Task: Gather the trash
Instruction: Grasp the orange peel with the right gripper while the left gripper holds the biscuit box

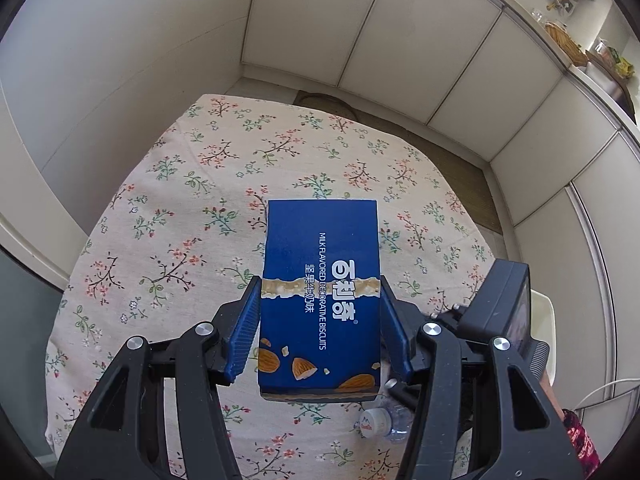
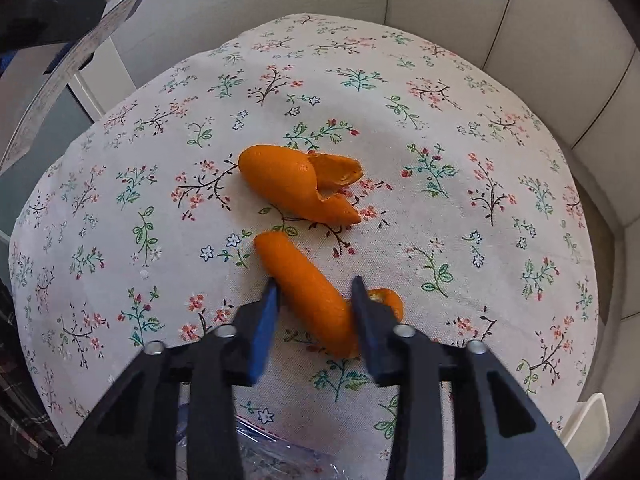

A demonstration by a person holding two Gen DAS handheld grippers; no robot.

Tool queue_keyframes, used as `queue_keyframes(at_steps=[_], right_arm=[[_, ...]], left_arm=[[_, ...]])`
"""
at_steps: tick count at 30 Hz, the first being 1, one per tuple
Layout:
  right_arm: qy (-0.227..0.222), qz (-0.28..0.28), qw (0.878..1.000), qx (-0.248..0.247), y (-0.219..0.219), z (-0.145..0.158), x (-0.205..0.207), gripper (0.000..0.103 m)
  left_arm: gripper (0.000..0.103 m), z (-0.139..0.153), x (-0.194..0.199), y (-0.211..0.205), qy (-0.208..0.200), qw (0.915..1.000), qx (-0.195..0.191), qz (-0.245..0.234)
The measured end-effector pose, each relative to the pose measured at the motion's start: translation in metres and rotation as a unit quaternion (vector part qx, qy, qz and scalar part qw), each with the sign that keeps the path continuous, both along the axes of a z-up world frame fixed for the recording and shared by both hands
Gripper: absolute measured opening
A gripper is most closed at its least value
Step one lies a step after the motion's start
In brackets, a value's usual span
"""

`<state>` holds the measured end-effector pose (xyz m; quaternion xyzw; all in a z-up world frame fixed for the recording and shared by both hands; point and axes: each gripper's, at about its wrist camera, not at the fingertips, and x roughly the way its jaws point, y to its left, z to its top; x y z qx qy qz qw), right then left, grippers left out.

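Observation:
In the left wrist view my left gripper (image 1: 318, 284) is shut on a blue biscuit box (image 1: 320, 280) and holds it above the floral tablecloth (image 1: 180, 208). A clear plastic bottle (image 1: 380, 420) lies on the cloth below the box. In the right wrist view my right gripper (image 2: 316, 284) straddles a long piece of orange peel (image 2: 308, 292) lying on the tablecloth (image 2: 480, 240); the jaws stand apart on either side of it. A second, larger orange peel (image 2: 300, 182) lies further ahead.
White cabinet doors (image 1: 400, 40) surround the table. A counter with clutter (image 1: 568, 20) runs at the upper right. The other gripper's body (image 1: 504, 312) is at the right. Clear plastic wrap (image 2: 272, 452) lies at the near table edge. A white chair (image 2: 588, 420) stands at the right.

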<state>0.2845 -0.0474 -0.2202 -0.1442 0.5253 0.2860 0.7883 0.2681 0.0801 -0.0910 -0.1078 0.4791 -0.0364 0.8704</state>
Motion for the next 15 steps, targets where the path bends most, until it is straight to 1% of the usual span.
queue_keyframes(at_steps=[2, 4, 7, 9, 15], right_arm=[[0.003, -0.009, 1.000, -0.001, -0.001, 0.000, 0.001, 0.015], [0.000, -0.017, 1.000, -0.003, -0.001, 0.001, 0.001, 0.014], [-0.012, -0.031, 0.999, -0.002, -0.004, 0.009, -0.001, 0.014], [-0.022, -0.042, 0.999, 0.008, -0.008, 0.020, -0.003, 0.014], [-0.058, -0.073, 0.995, 0.033, -0.025, 0.055, -0.010, 0.014]], left_arm=[[0.052, 0.000, 0.001, 0.003, -0.001, 1.0000, 0.002, 0.007], [0.052, 0.002, 0.000, 0.005, -0.007, 0.9998, 0.007, 0.015], [0.052, 0.009, -0.003, 0.002, -0.026, 0.9988, 0.033, 0.023], [0.052, 0.013, -0.006, 0.000, -0.036, 0.9981, 0.043, 0.025], [0.052, 0.023, -0.009, -0.009, -0.056, 0.9969, 0.048, 0.026]])
